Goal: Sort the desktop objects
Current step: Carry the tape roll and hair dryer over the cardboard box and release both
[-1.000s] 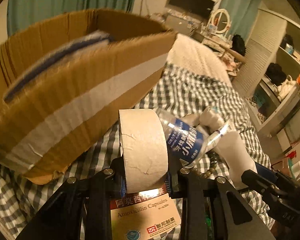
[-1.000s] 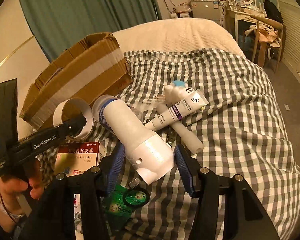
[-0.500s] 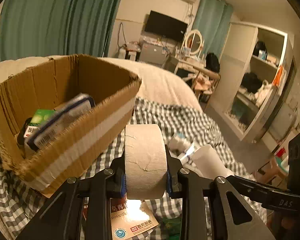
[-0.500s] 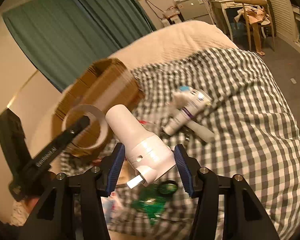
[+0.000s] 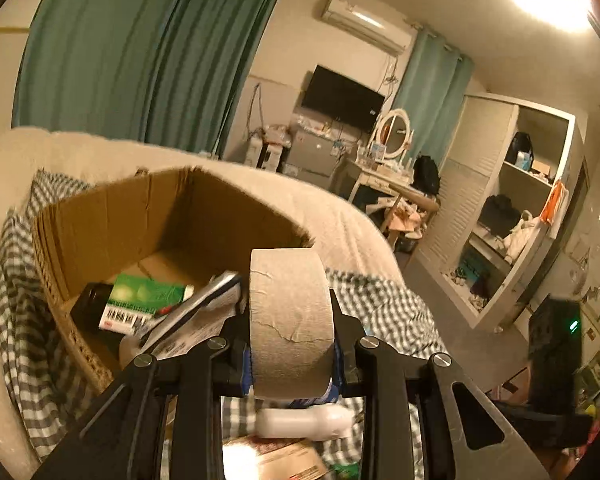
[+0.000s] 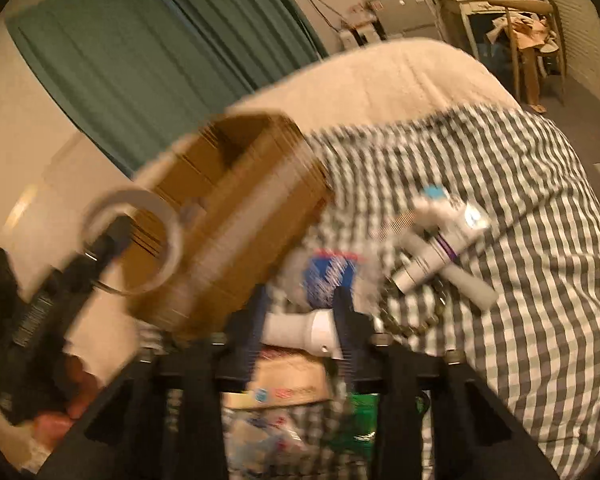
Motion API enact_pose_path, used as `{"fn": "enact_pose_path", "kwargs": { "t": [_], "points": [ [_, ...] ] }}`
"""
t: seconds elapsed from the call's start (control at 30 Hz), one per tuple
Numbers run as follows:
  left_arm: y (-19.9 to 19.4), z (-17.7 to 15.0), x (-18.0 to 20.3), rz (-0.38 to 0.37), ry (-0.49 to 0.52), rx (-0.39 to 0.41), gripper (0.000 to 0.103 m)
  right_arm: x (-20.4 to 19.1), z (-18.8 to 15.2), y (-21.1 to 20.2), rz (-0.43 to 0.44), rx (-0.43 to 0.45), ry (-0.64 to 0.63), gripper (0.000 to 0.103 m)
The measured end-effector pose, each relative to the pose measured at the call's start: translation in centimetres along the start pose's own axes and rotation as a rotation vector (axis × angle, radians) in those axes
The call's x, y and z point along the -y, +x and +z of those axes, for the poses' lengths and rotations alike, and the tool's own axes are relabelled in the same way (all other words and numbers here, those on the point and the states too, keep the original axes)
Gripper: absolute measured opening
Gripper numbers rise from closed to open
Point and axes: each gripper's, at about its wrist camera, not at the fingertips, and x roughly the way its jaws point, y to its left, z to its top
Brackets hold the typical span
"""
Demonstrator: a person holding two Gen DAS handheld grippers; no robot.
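Cardboard box (image 5: 112, 224) is partly filled, plenty still out on the bed

Left gripper (image 5: 292, 356) is clamped on a masking tape roll (image 5: 290, 320) up by the box rim. Right gripper (image 6: 300, 320) is too blurry to call, white bottle (image 6: 300, 330) between its fingers. Green carton (image 5: 144, 300) is already inside; tubes (image 6: 440, 256) and a pill box (image 6: 288, 380) still wait on the checked blanket (image 6: 520, 280).
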Motion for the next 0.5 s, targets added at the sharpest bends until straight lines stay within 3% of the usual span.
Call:
{"fn": "enact_pose_path", "kwargs": {
  "t": [0.1,0.2,0.37,0.43,0.5],
  "points": [
    [0.6,0.0,-1.0,0.014,-0.019,-0.027,0.029,0.1,-1.0,2.4,-0.065,-0.058,-0.058,0.043],
    [0.0,0.0,-1.6,-0.004,-0.037,-0.020,0.029,-0.1,-2.1,4.4,-0.140,-0.100,-0.146,0.067],
    [0.1,-0.1,-1.6,-0.012,-0.045,-0.020,0.029,-1.3,-4.1,6.3,-0.229,-0.139,-0.380,0.067],
    [0.2,-0.2,-1.6,-0.009,-0.038,-0.020,0.029,-0.8,-4.3,7.5,-0.271,-0.155,-0.396,0.067],
    [0.1,-0.3,-1.3,-0.003,-0.030,-0.019,0.029,0.0,-4.1,8.4,-0.254,-0.175,-0.366,0.063]
  ]
}}
